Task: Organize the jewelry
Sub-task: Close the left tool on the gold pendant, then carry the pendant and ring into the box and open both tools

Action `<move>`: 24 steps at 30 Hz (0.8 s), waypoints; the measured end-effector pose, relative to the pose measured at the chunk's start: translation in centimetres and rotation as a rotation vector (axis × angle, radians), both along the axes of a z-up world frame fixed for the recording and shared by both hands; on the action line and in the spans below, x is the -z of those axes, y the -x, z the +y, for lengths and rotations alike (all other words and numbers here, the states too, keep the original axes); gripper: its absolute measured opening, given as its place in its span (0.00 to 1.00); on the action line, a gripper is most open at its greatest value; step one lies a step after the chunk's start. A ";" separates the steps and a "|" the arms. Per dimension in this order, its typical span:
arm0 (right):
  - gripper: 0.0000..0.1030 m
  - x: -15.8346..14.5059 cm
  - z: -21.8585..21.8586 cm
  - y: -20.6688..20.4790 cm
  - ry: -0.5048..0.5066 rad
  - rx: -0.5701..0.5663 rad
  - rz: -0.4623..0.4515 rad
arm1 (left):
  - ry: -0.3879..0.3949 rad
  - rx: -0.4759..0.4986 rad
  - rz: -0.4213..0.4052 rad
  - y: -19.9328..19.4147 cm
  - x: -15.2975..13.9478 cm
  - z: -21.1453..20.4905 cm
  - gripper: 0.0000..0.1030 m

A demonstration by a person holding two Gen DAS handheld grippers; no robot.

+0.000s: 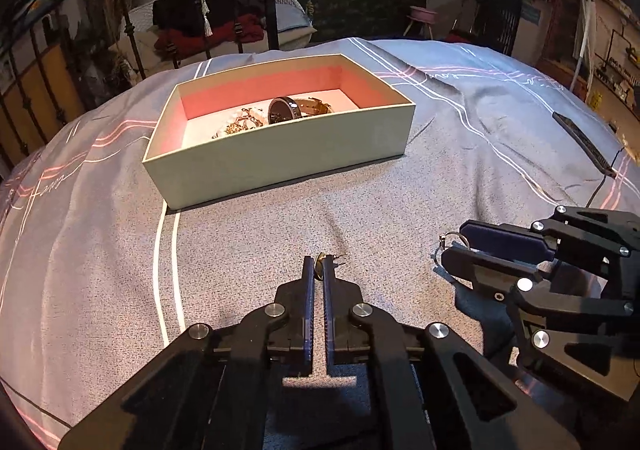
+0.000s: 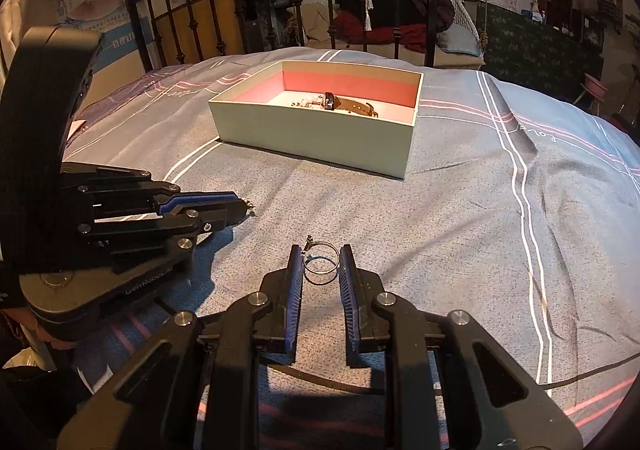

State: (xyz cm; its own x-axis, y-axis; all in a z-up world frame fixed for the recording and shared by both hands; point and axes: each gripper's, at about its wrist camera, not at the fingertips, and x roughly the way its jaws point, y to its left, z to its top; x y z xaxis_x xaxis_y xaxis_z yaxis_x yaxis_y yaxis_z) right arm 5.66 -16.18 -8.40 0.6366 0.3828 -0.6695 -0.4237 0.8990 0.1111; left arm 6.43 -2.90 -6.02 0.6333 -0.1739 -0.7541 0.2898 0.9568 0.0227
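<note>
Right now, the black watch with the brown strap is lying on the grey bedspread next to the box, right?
Not quite. The black watch with the brown strap is lying inside the pale green box with the pink lining, not beside it on the grey bedspread. The right wrist view shows it.

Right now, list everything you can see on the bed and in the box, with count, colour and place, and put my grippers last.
box: one, pale green outside, pink lining, open, on the bedspread ahead of both grippers.
watch: one, dark face, brown strap, inside the box.
chain jewelry: a gold tangle, count unclear, inside the box left of the watch.
ring: one, silver, between the right gripper's fingers.
small gold piece: one, pinched at the left gripper's tips; type unclear.
phone: one, dark, with cable, at the bed's right edge.
bedspread: one, grey-blue with white and pink lines.
left gripper: black, blue pads, shut on the gold piece.
right gripper: black, blue pads, around the ring; contact unclear.
</note>
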 end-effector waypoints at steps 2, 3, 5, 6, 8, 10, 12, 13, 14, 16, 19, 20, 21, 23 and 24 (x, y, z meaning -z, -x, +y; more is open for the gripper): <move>0.20 0.0 0.1 0.1 0.000 -0.002 -0.003 | 0.019 -0.008 -0.011 0.3 -0.3 0.4 0.02; 0.20 0.0 0.0 0.1 -0.001 -0.003 -0.003 | 0.029 -0.011 -0.015 0.4 -0.4 0.6 0.02; 0.19 0.0 0.0 0.1 -0.003 -0.004 -0.004 | 0.044 -0.017 -0.017 0.6 -0.6 0.9 0.02; 0.19 0.0 0.0 0.0 -0.003 -0.004 -0.004 | 0.052 -0.020 -0.021 0.7 -0.7 1.0 0.02; 0.19 -0.1 0.0 0.0 -0.006 -0.004 -0.004 | 0.071 -0.026 -0.020 0.8 -0.9 1.2 0.02; 0.19 -0.2 0.0 0.1 -0.007 -0.005 -0.007 | 0.087 -0.029 -0.023 0.8 -1.2 1.3 0.02; 0.19 -0.4 0.1 0.1 -0.007 -0.009 -0.016 | 0.104 -0.039 -0.026 0.7 -1.6 1.6 0.02; 0.19 -0.6 0.2 0.0 -0.007 -0.011 -0.021 | 0.114 -0.041 -0.028 0.6 -1.8 1.7 0.02; 0.19 -0.9 0.3 -0.1 -0.010 -0.015 -0.026 | 0.120 -0.047 -0.033 0.5 -2.1 1.8 0.02; 0.19 -1.6 0.5 -0.5 -0.011 -0.022 -0.047 | 0.134 -0.049 -0.045 0.1 -2.9 1.9 0.02; 0.20 -3.1 1.0 -1.7 -0.008 -0.027 -0.092 | 0.142 -0.058 -0.069 -1.0 -4.1 2.0 0.02; 0.19 -3.7 1.1 -2.0 -0.012 -0.027 -0.107 | 0.148 -0.064 -0.080 -1.4 -4.6 2.0 0.02; 0.19 -4.3 1.3 -2.5 -0.013 -0.026 -0.122 | 0.156 -0.067 -0.087 -1.8 -5.1 2.1 0.02; 0.19 -5.3 1.7 -3.6 -0.008 -0.025 -0.145 | 0.160 -0.075 -0.103 -2.7 -5.9 2.1 0.02; 0.19 -5.8 1.8 -4.2 -0.008 -0.022 -0.158 | 0.157 -0.077 -0.113 -3.3 -6.2 2.1 0.02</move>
State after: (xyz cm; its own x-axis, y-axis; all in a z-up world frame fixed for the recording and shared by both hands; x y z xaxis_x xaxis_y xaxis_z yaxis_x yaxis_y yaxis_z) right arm 9.87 -14.40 -2.64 0.7248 0.4029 -0.5589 -0.4564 0.8885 0.0487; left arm 9.73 -0.80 0.23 0.7282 -0.2317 -0.6450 0.2199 0.9704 -0.1002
